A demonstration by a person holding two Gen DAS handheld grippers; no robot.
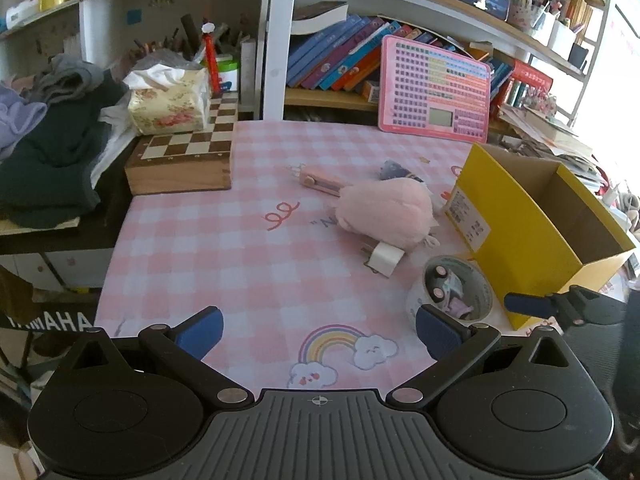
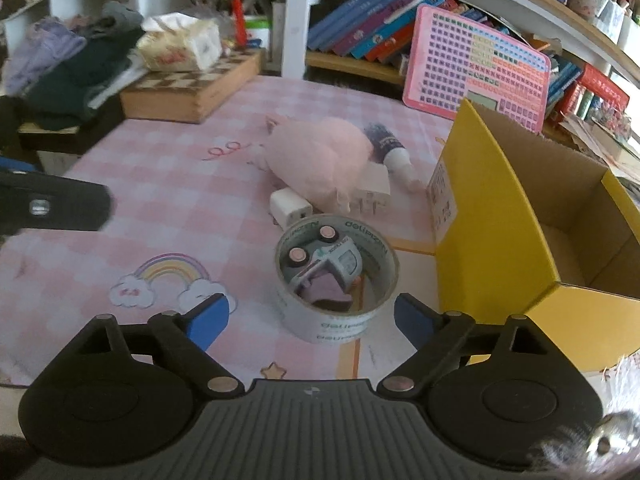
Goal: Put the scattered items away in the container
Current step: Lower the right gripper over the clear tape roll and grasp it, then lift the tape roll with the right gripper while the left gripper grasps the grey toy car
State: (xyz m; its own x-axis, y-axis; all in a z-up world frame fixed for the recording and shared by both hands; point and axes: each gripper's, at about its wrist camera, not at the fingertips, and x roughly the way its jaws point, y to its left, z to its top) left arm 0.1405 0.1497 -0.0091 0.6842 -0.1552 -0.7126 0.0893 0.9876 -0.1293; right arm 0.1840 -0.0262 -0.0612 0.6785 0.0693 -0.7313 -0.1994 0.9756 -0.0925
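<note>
tape roll [image 2: 335,280] stands on the pink checked worktop [image 2: 168,184] just left of the yellow box [image 2: 496,216], with a toy car [image 2: 320,256] tipped inside its ring. right hand-held gripper [image 2: 310,320] hangs just short of the roll with jaws spread wide and nothing between the pads, likely so they can straddle the ring. left hand-held gripper [image 1: 318,330] is spread apart too and empty, over bare worktop near the rainbow print, probably kept clear of the right one's path. farther off lie a pink plush [image 2: 320,160], a white charger [image 2: 290,208], a dark tube [image 2: 390,146] and, in the left view, a pink cutter [image 1: 318,180]. the box sits open at the right, within easy reach, and looks empty.
</note>
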